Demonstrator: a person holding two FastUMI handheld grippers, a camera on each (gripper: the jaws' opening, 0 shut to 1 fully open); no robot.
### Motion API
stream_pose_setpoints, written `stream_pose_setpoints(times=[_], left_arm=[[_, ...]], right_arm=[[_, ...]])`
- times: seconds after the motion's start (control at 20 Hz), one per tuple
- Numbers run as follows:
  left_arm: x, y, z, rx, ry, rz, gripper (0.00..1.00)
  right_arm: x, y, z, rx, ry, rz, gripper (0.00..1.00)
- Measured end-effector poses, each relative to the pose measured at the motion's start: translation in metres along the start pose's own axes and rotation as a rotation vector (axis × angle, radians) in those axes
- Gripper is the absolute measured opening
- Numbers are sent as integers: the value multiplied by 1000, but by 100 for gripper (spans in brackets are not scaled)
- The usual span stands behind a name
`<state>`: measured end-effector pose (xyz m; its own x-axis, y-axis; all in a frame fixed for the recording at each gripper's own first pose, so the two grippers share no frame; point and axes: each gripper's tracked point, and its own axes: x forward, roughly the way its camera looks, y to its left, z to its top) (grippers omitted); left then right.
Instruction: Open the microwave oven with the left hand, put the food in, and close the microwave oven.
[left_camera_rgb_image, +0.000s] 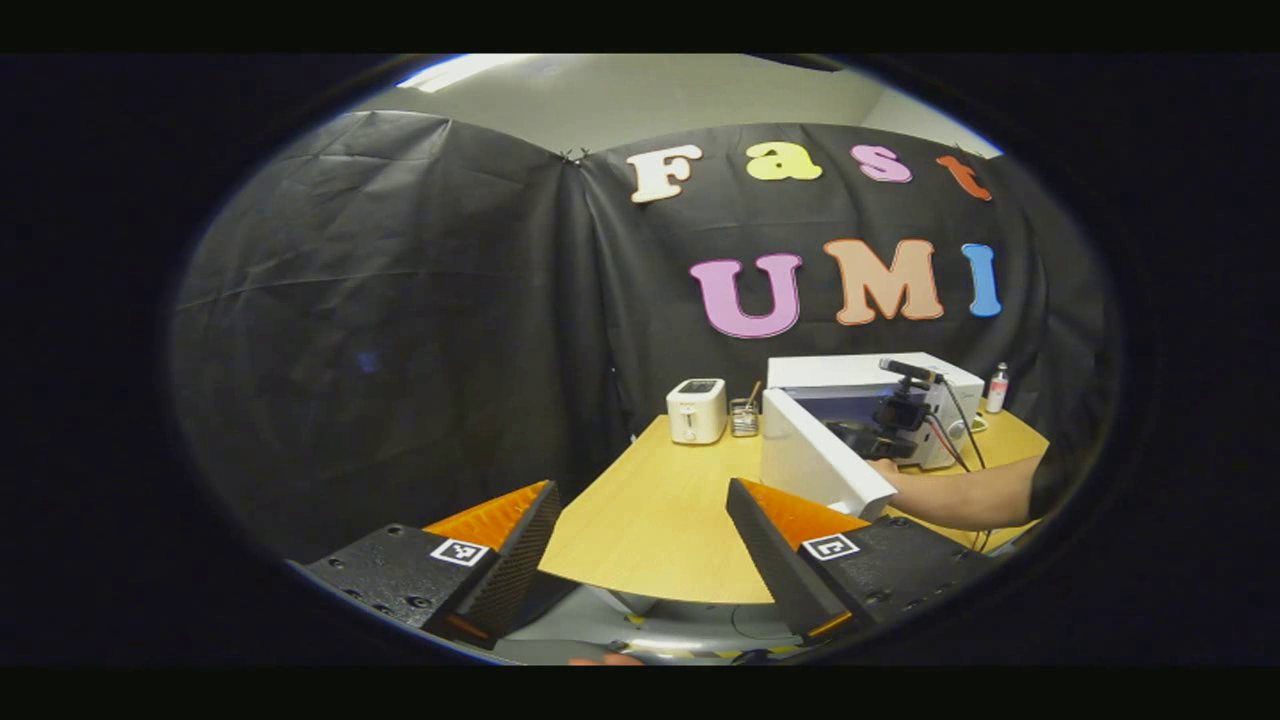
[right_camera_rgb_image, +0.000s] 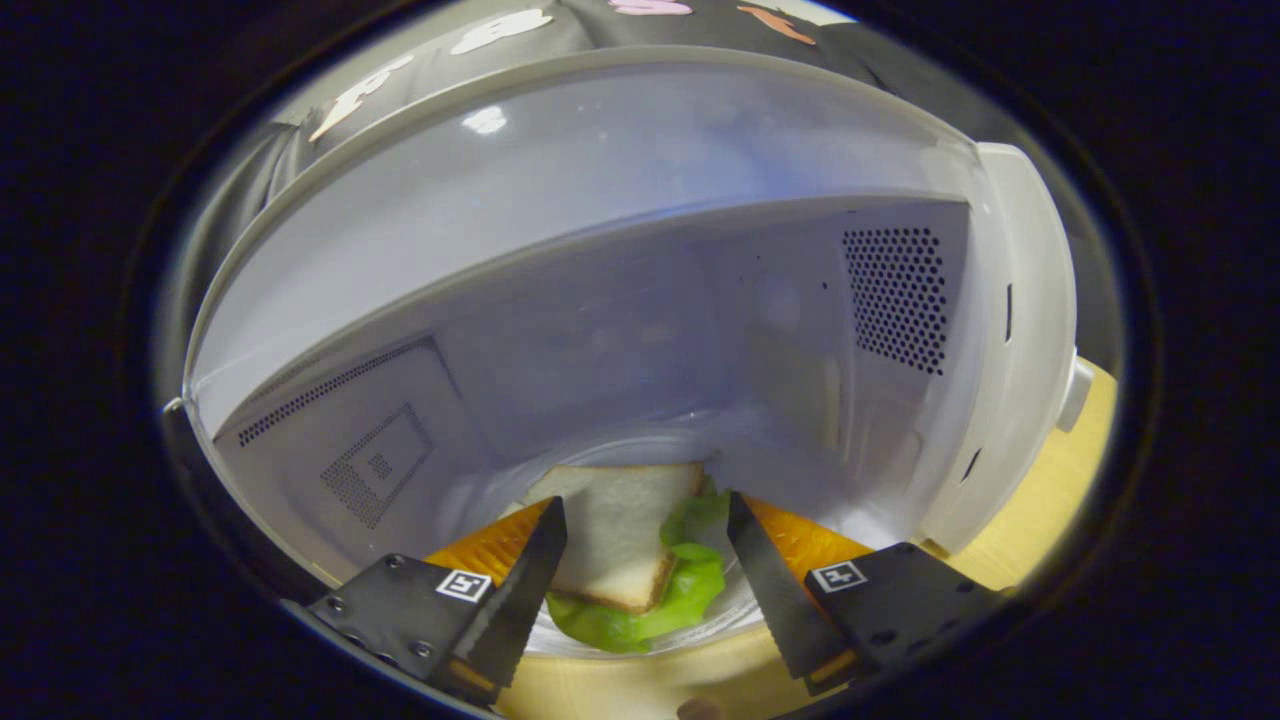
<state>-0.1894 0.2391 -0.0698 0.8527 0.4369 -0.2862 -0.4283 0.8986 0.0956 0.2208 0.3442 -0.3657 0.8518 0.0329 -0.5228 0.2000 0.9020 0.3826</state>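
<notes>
The light wooden table (left_camera_rgb_image: 650, 510) is seen in the left gripper view carrying the white box-shaped microwave oven (left_camera_rgb_image: 860, 372), whose white door (left_camera_rgb_image: 815, 462) is swung wide open toward the camera. Inside the pale grey cavity (right_camera_rgb_image: 620, 330), seen in the right gripper view, the food, a slice of white bread on green lettuce leaves (right_camera_rgb_image: 630, 555), lies on the clear glass turntable plate (right_camera_rgb_image: 740, 590) near the front of the opening. The right tongs (right_camera_rgb_image: 645, 560) are spread apart with the sandwich lying between the fingers; whether either finger touches it cannot be told. In the left gripper view the right tongs are seen as a black device (left_camera_rgb_image: 890, 420) at the oven's mouth, with a person's forearm (left_camera_rgb_image: 965, 495) behind it. The left tongs (left_camera_rgb_image: 640, 545) are spread and empty, held well back from the table's near edge. The step in hand is judged to be releasing the food: the right tongs should be drawn straight back, kept open and level, so the lettuce is not dragged out, before the door is closed.
</notes>
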Motion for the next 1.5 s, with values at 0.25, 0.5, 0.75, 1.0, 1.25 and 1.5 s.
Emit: stream_pose_setpoints(times=[0.25, 0.5, 0.75, 1.0, 1.25, 1.5], left_arm=[[-2, -7, 0, 2, -4, -34, 98], [3, -21, 8, 21, -34, -100, 100], [23, -32, 8, 35, -55, -151, 100], [41, -35, 1, 45, -71, -174, 100], [59, -41, -14, 15, -61, -207, 98], [81, -47, -26, 31, -62, -217, 98]], right_arm=[[-21, -1, 12, -68, -25, 77, 99], [-66, -9, 12, -164, -17, 169, 100], [-122, -28, 32, -184, -36, 232, 92], [-190, -60, 68, -200, -75, 274, 92], [-247, -82, 104, -208, -112, 295, 100], [-281, -111, 170, -257, -240, 258, 92]])
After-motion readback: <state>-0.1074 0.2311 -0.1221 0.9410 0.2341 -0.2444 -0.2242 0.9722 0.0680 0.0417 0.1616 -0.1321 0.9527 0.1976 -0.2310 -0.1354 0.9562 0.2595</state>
